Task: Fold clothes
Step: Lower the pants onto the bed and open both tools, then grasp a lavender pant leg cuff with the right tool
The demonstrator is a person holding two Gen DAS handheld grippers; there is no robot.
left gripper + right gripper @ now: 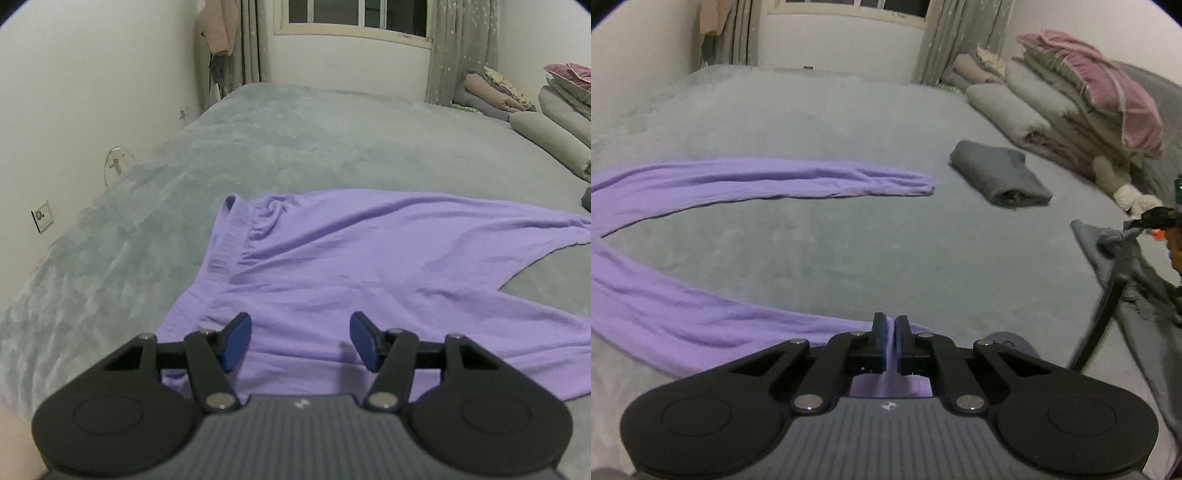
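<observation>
Purple pants (369,258) spread on bed (295,147), bare beyond; left gripper (301,341) jaws apart above waistband, right gripper (890,339) clamped on leg end.

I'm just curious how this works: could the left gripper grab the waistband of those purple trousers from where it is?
Probably yes. The left gripper is open over the purple trousers, and the waistband lies just ahead to its left on the bed. Nothing lies between them.

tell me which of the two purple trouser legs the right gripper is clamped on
The near leg, the one curving along the bed's front edge into the right gripper, whose fingers are shut on its cuff. The far leg lies free, ending toward the folded grey garment.
</observation>
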